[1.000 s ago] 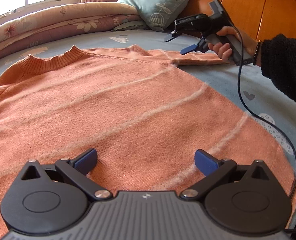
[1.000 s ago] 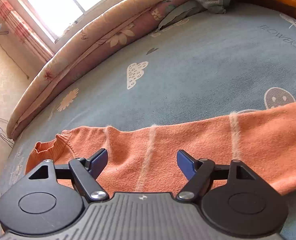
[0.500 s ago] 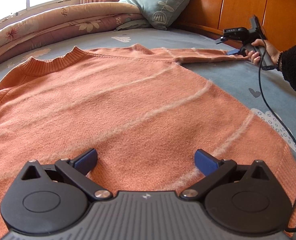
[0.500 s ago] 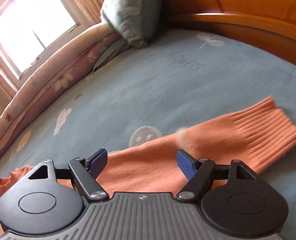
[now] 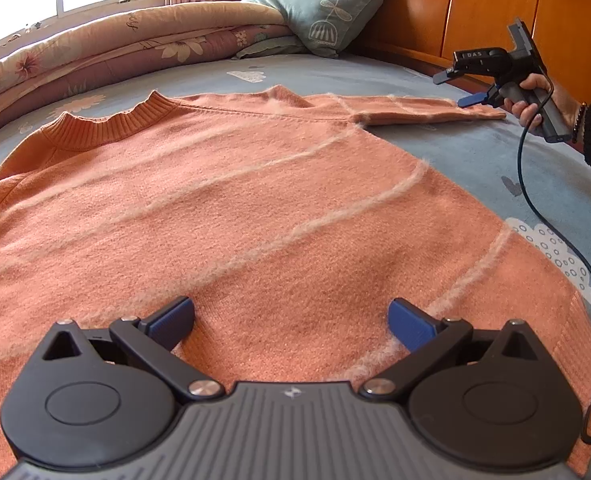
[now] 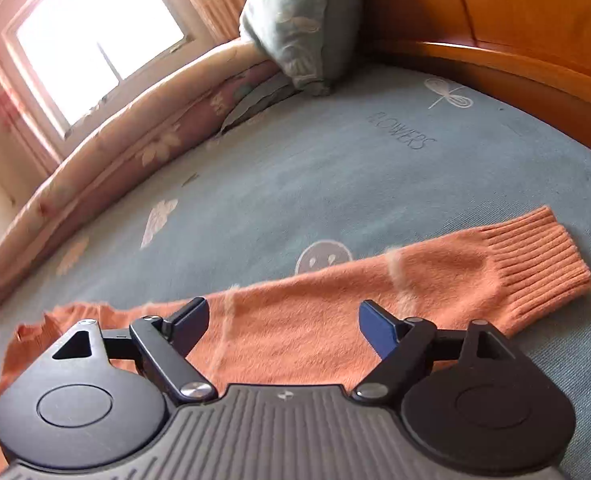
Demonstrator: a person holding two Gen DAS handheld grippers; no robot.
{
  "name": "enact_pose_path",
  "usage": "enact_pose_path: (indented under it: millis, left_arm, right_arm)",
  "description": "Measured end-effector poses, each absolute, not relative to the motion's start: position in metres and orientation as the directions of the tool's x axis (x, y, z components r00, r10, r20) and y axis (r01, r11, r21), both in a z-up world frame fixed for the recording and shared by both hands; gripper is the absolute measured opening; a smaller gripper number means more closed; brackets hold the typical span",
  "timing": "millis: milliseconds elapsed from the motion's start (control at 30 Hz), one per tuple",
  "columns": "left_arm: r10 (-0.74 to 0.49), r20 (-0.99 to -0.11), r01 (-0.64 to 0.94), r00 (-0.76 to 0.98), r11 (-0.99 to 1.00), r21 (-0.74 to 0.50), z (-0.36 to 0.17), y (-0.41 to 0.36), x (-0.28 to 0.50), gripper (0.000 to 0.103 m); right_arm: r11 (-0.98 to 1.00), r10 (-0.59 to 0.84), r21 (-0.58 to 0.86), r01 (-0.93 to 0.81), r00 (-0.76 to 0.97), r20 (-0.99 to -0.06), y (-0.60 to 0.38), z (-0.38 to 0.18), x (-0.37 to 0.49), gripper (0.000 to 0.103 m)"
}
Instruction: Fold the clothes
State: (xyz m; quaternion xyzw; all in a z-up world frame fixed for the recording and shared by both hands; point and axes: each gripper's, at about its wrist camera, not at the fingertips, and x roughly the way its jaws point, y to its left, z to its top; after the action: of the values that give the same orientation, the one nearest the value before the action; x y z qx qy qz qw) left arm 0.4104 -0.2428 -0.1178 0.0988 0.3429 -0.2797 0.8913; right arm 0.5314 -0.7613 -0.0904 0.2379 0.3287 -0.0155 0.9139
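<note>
The bed, under a blue sheet, carries everything, and its soft surface is the first hazard: fingers pushed down to pick up knit could pinch the sheet as well and drag it into the fold.

The orange sweater lies flat, front up, its body spread ahead of and beneath the left gripper, the collar well beyond the fingertips. That gripper's fingers stand wide apart with nothing between them, just above the fabric near the hem. If they close there on the top layer only, I judge the back layer would stay behind and the body would bunch instead of folding clean.

The sleeve stretches straight out to the side and passes under and beyond the right gripper; the ribbed cuff lies out past the right-hand finger. These jaws have just been opening and now stand apart, the sleeve below the gap but not pressed by either finger. A grip taken here, short of the cuff, would probably let the loose end flop or twist as the sleeve is carried across the chest.

The black cable trailing from the right gripper crosses the sheet close to the sweater's edge and could snag the knit.
</note>
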Motion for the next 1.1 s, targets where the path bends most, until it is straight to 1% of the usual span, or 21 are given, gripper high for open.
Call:
enact_pose_path:
  millis: [67,133,167,300,367,433,533,600,633,667,700,800,867,967,1100]
  left_arm:
    - [-0.434,-0.663,0.569,0.61,0.822,-0.015,-0.118,-0.242,0.41,0.102]
    - [-0.44,-0.66,0.572,0.61,0.82,-0.017,-0.118,-0.241,0.41,0.102]
    - [-0.443,-0.658,0.574,0.61,0.818,-0.019,-0.119,-0.241,0.409,0.102]
    - [-0.445,-0.654,0.577,0.612,0.817,-0.016,-0.119,-0.241,0.409,0.102]
    - [-0.443,-0.654,0.576,0.613,0.818,-0.014,-0.119,-0.241,0.409,0.102]
    - [-0.441,-0.654,0.574,0.614,0.819,-0.012,-0.119,-0.242,0.409,0.102]
    - [-0.44,-0.654,0.573,0.616,0.82,-0.011,-0.119,-0.242,0.408,0.102]
    - [-0.446,-0.65,0.576,0.615,0.817,-0.017,-0.119,-0.241,0.408,0.102]
    - [-0.451,-0.647,0.578,0.615,0.816,-0.018,-0.119,-0.24,0.407,0.102]
    - [-0.455,-0.644,0.582,0.615,0.813,-0.019,-0.12,-0.239,0.407,0.102]
    - [-0.46,-0.64,0.584,0.615,0.812,-0.022,-0.12,-0.238,0.407,0.102]
    - [-0.467,-0.636,0.584,0.614,0.811,-0.032,-0.12,-0.237,0.408,0.102]
    - [-0.47,-0.633,0.586,0.615,0.81,-0.032,-0.121,-0.237,0.407,0.102]
    - [-0.482,-0.627,0.589,0.611,0.807,-0.047,-0.121,-0.234,0.408,0.102]
    - [-0.505,-0.617,0.59,0.604,0.804,-0.081,-0.121,-0.229,0.409,0.102]
  right_arm:
    - [0.903,0.098,0.376,0.207,0.754,-0.65,-0.761,-0.094,0.53,0.087]
    - [0.899,0.002,0.324,0.295,0.737,-0.676,-0.774,-0.096,0.525,0.087]
    - [0.883,-0.06,0.307,0.356,0.732,-0.678,-0.784,-0.095,0.521,0.087]
    - [0.81,-0.196,0.313,0.497,0.731,-0.654,-0.804,-0.085,0.51,0.087]
    - [0.846,-0.154,0.297,0.442,0.738,-0.657,-0.789,-0.082,0.517,0.088]
    - [0.898,-0.143,0.221,0.38,0.727,-0.671,-0.763,-0.084,0.527,0.09]
    - [0.955,-0.208,0.011,0.298,0.693,-0.691,-0.716,-0.096,0.542,0.091]
    - [0.96,-0.24,-0.07,0.271,0.669,-0.703,-0.7,-0.107,0.543,0.092]
    - [0.96,-0.257,-0.104,0.262,0.665,-0.702,-0.694,-0.112,0.54,0.093]
    - [0.957,-0.272,-0.123,0.261,0.676,-0.684,-0.693,-0.113,0.534,0.099]
    - [0.954,-0.283,-0.129,0.27,0.671,-0.685,-0.695,-0.113,0.53,0.103]
    - [0.943,-0.275,-0.065,0.326,0.654,-0.705,-0.703,-0.102,0.518,0.102]
    - [0.944,-0.255,-0.025,0.329,0.68,-0.688,-0.695,-0.088,0.515,0.102]
    - [0.969,-0.146,0.046,0.243,0.712,-0.687,-0.663,-0.072,0.528,0.102]
    - [0.996,-0.038,0.031,0.084,0.711,-0.703,-0.597,-0.074,0.554,0.102]
